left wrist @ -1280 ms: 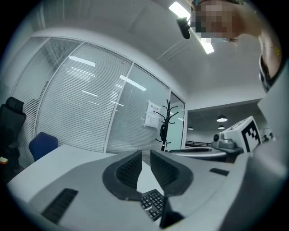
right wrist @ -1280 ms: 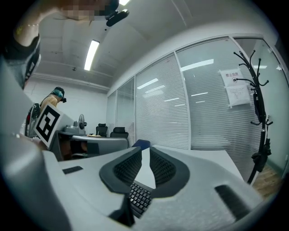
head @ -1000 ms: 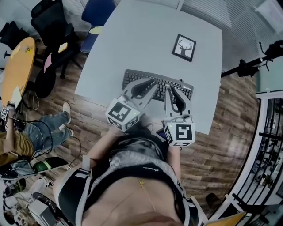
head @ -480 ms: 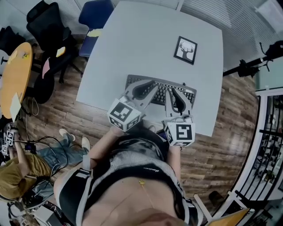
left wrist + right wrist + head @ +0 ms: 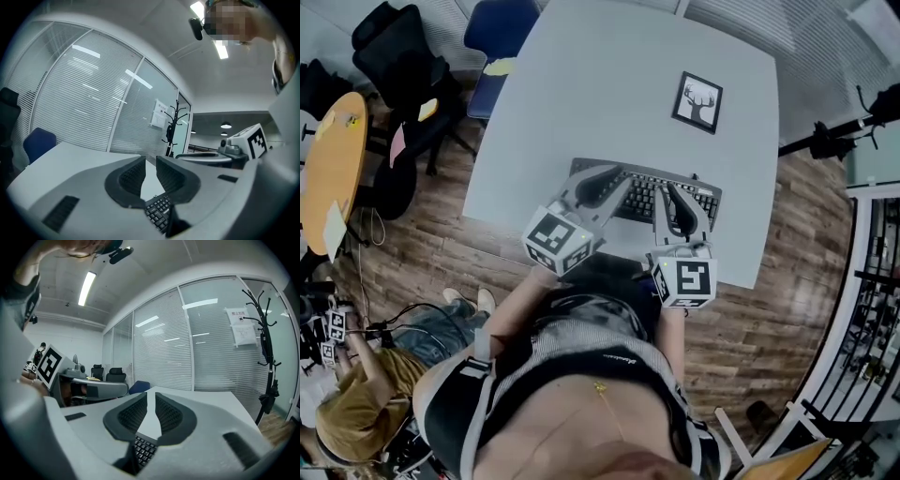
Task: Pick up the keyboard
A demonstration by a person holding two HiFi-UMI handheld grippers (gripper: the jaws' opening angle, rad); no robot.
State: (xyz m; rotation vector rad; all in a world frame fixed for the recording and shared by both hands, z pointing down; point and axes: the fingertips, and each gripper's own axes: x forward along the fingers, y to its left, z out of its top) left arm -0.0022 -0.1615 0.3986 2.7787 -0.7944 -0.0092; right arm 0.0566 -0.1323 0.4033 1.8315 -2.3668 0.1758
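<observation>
Movement over the last second is small. In the head view both tongs lie almost where they were against the keyboard (image 5: 642, 195), perhaps a little lower, and their opening looks the same. So I judge that the approach is finished or nearly so, but no grasp is made yet: the keyboard lies flat on the counter (image 5: 609, 84).

The left tongs (image 5: 602, 183) stand narrowly apart, and the left gripper view shows nothing between the pads, only the far counter through the gap. The right tongs (image 5: 678, 202) stand the same way, narrowly apart and empty.

The keyboard lies across the counter, close to the edge on my side, and the picture card (image 5: 697, 101) with the deer lies well apart beyond it. The left tongs hang over its left part and the right tongs over its right part. In both gripper views the keys show low, under the gap of the jaws, so the keyboard is beneath the tongs and not between them. Whether the tongs touch the keys, I cannot tell.
</observation>
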